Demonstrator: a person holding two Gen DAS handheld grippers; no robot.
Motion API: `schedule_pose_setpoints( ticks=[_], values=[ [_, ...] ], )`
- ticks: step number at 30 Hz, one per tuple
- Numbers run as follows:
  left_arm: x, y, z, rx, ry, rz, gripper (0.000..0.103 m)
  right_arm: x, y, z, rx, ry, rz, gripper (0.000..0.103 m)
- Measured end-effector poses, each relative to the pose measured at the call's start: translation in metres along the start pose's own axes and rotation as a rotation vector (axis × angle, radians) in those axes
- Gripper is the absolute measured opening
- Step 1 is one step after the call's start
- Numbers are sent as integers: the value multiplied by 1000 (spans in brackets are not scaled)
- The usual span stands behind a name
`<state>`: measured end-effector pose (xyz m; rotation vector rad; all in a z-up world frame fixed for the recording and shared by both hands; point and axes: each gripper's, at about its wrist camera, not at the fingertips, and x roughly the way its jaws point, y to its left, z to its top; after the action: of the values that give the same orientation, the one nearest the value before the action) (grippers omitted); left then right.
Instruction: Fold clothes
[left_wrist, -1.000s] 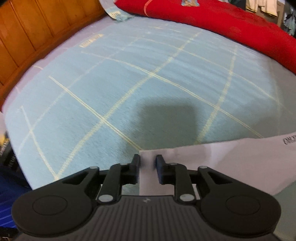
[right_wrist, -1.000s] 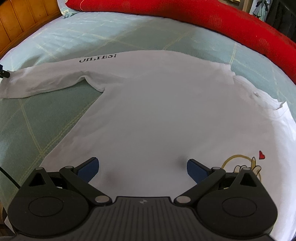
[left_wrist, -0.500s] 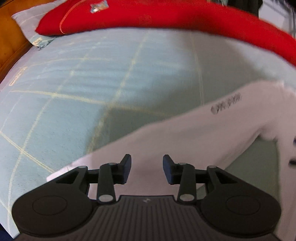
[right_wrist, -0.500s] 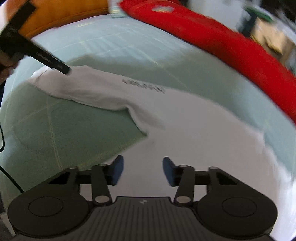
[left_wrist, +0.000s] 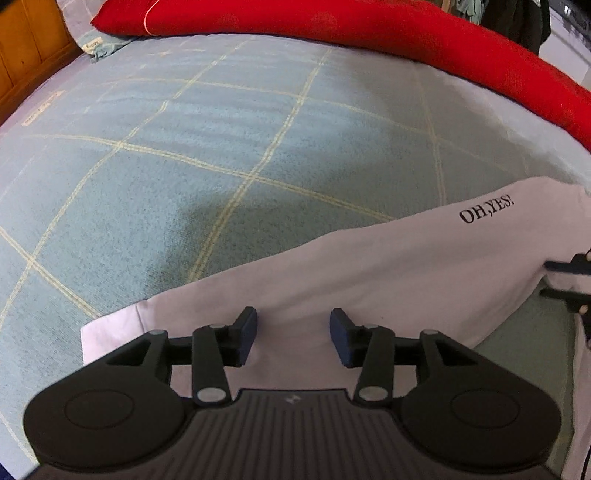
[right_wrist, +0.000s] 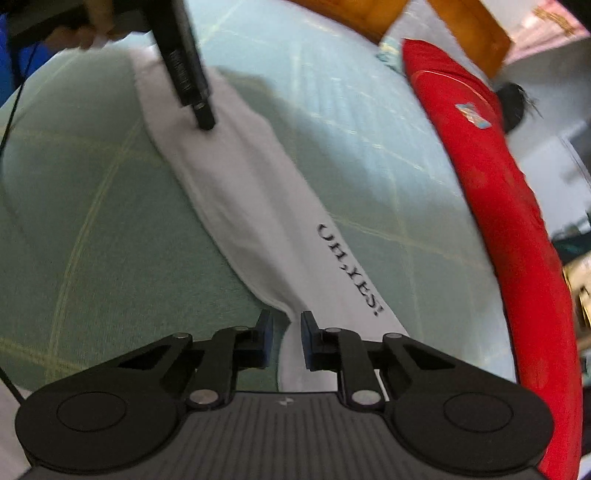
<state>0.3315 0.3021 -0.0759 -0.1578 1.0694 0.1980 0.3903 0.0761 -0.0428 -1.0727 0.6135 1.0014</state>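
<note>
Lying along the far edge of the pale blue-green checked bedspread, a long red quilted bolster borders the white cotton long-sleeved shirt printed "OH,YES!", its sleeve stretched flat toward the bed's near side. The left gripper hangs over the cuff end, jaws spreading, pinching nothing. The right gripper straddles the underarm seam, jaws narrowing around the fabric.

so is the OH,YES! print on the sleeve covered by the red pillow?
No, the OH,YES! print lies exposed on the white sleeve, apart from the red pillow.
</note>
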Motion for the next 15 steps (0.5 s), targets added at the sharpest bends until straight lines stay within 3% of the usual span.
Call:
schedule_pose_setpoints(
  ticks=[7,10,12,15],
  values=[
    [-1,5,-1,-17,-12,-22,46,11,13,2,-177,15,-27,20],
    [-2,6,-2,-19,-15,-28,46,14,18,3,-244,23,-41,6],
    [-3,7,-1,-21,-16,-30,46,11,14,6,-225,26,-8,6],
    [-6,10,-2,-22,-9,-21,46,4,-4,9,-98,37,121,5]
  ],
)
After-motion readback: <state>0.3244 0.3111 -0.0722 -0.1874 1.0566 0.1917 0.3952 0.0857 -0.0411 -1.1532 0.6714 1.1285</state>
